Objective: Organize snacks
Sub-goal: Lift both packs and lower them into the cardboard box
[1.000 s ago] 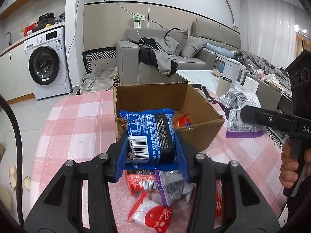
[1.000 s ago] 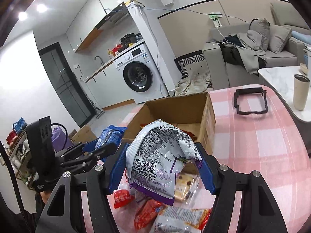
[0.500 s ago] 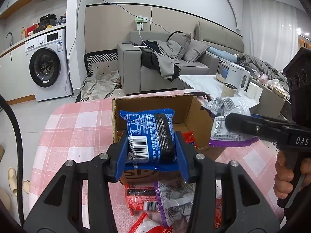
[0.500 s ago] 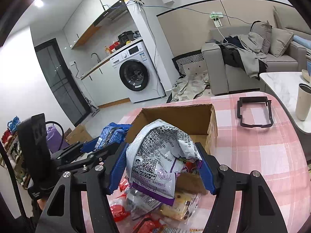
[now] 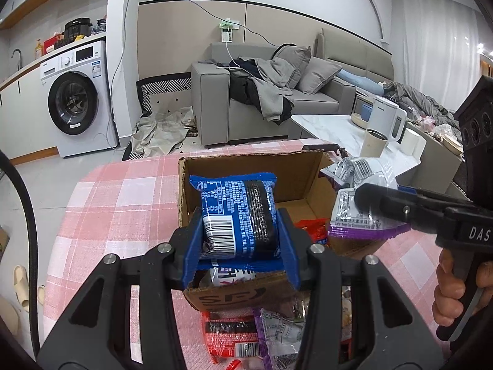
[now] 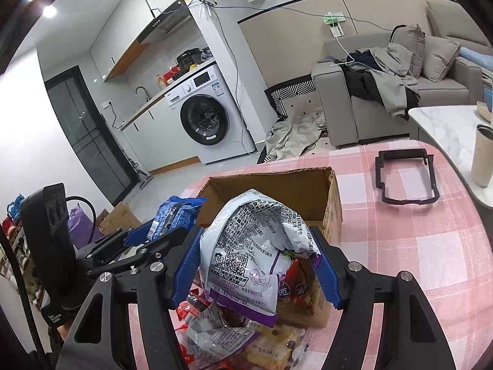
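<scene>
Glossy blue plastic wrapper (image 5: 237, 215); crinkled shiny silver-purple foil bag (image 6: 255, 256); matt brown corrugated cardboard box (image 5: 295, 182); woven pink checked cloth (image 5: 123, 197) over the counter; matt black plastic tool (image 5: 240, 246) with ribbed blue pads (image 5: 192, 246).
</scene>
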`<state>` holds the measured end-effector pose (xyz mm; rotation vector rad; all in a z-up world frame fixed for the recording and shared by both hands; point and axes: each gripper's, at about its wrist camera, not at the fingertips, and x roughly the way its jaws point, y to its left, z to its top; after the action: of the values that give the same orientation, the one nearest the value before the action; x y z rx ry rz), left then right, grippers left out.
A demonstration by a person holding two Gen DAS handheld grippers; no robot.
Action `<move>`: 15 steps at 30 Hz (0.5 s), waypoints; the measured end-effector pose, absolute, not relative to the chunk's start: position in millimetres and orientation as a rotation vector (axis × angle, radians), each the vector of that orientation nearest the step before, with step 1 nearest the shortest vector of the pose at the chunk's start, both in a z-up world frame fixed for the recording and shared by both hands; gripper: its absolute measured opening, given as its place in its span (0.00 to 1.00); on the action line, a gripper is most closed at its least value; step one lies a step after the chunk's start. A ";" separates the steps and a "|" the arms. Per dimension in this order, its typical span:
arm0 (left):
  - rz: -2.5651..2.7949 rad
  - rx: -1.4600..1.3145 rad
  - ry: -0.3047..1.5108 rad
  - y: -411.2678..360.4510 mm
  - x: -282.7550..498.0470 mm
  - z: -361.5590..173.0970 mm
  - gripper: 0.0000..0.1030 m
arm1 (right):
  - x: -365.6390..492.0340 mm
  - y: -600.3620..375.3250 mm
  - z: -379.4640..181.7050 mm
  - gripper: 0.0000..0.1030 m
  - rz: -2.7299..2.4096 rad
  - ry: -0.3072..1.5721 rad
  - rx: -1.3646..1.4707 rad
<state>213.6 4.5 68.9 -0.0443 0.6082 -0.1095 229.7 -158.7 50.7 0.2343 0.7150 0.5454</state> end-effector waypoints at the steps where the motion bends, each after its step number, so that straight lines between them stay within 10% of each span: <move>1: -0.105 -0.043 0.613 5.1 217.3 67.0 0.41 | 231.4 -157.3 48.6 0.66 0.548 0.718 0.233; 15: -0.097 -0.010 0.685 5.7 246.6 35.6 0.41 | 251.9 -146.2 28.5 0.66 0.584 0.763 0.224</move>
<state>246.6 5.7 35.6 -0.0102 0.6849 -0.0969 251.9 -146.2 28.5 0.2237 0.7628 0.5843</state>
